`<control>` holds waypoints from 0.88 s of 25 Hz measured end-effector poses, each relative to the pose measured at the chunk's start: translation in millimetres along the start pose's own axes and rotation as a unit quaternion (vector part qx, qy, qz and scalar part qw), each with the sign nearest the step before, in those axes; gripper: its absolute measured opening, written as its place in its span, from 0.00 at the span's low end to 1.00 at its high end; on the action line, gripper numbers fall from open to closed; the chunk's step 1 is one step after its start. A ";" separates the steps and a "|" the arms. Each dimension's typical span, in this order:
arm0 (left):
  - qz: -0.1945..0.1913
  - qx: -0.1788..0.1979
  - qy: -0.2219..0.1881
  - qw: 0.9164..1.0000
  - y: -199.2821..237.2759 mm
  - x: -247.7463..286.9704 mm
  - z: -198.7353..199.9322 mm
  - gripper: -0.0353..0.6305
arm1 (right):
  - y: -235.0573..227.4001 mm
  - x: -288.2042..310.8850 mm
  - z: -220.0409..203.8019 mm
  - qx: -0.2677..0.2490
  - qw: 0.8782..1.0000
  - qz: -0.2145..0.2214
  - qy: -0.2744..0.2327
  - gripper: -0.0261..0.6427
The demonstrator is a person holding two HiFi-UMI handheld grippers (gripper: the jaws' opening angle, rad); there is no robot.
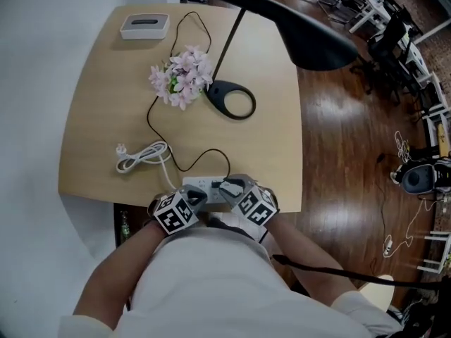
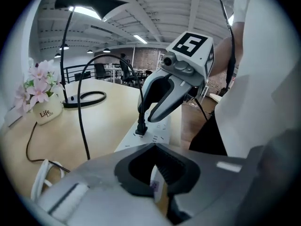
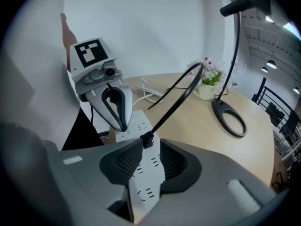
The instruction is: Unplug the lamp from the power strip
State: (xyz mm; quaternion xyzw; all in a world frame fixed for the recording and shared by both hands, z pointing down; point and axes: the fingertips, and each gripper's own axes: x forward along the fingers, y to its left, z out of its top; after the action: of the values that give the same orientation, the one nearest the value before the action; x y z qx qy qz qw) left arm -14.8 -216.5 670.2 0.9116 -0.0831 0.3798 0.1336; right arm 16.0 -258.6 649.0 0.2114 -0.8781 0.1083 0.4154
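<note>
1. The plug (image 3: 146, 139) sits seated in the power strip (image 1: 201, 184), which lies at the near edge of the table (image 1: 106, 118).
2. The right gripper (image 3: 151, 142) has its jaws released and apart, straddling the plug without pressing it.
3. The left gripper (image 3: 120, 125) is clenched on nothing, its tips resting on the strip beside the plug.
4. Judgement: extraction has not begun.
5. Risk: a close set too high would catch the cord (image 3: 176, 100) rather than the plug body and strain the joint.
6. Risk: the tips may skid, letting the strip lift or slide off the edge.
7. Risk: a slanted pull could bend the prongs or jerk the cord towards the flowers (image 1: 180, 76) and lamp base (image 1: 231, 98).
</note>
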 end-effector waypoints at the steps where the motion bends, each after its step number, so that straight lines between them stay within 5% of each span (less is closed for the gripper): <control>1: -0.002 0.001 0.007 1.000 -0.5 3.4 -0.3 0.05 | 0.3 3.2 -0.6 -0.008 1.000 0.010 0.004 0.22; 6: -0.006 0.003 0.042 0.999 -1.7 15.4 -3.4 0.05 | 2.3 12.6 -0.4 -0.040 0.998 0.049 0.010 0.22; 22: -0.015 -0.023 0.058 0.998 -0.2 18.4 -4.9 0.05 | 10.8 15.6 -0.3 -0.098 0.990 0.096 0.011 0.12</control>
State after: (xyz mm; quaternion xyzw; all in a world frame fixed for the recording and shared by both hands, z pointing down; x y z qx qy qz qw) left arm -5.3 -215.7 686.6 0.8857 -0.0700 0.4282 0.1653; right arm 2.4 -253.3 661.1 0.0833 -0.8960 0.0629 0.4315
